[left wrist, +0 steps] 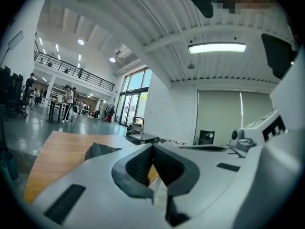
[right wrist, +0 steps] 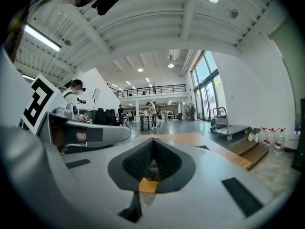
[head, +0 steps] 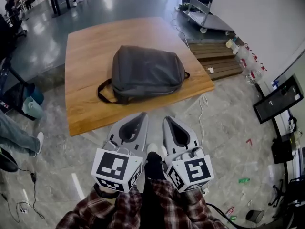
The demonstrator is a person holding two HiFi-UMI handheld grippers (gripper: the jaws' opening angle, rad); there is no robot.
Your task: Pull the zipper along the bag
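The bag is lying on the desk above frame centre, its long axis running left to right. The left tool and right tool are hovering at lower centre, clenched and empty, well short of the bag and about equally near it.

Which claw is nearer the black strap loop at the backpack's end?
Left. The left claw hangs short of the near edge of the table, to the right of the strap loop. The right claw is beside it, farther right. Neither touches the backpack.
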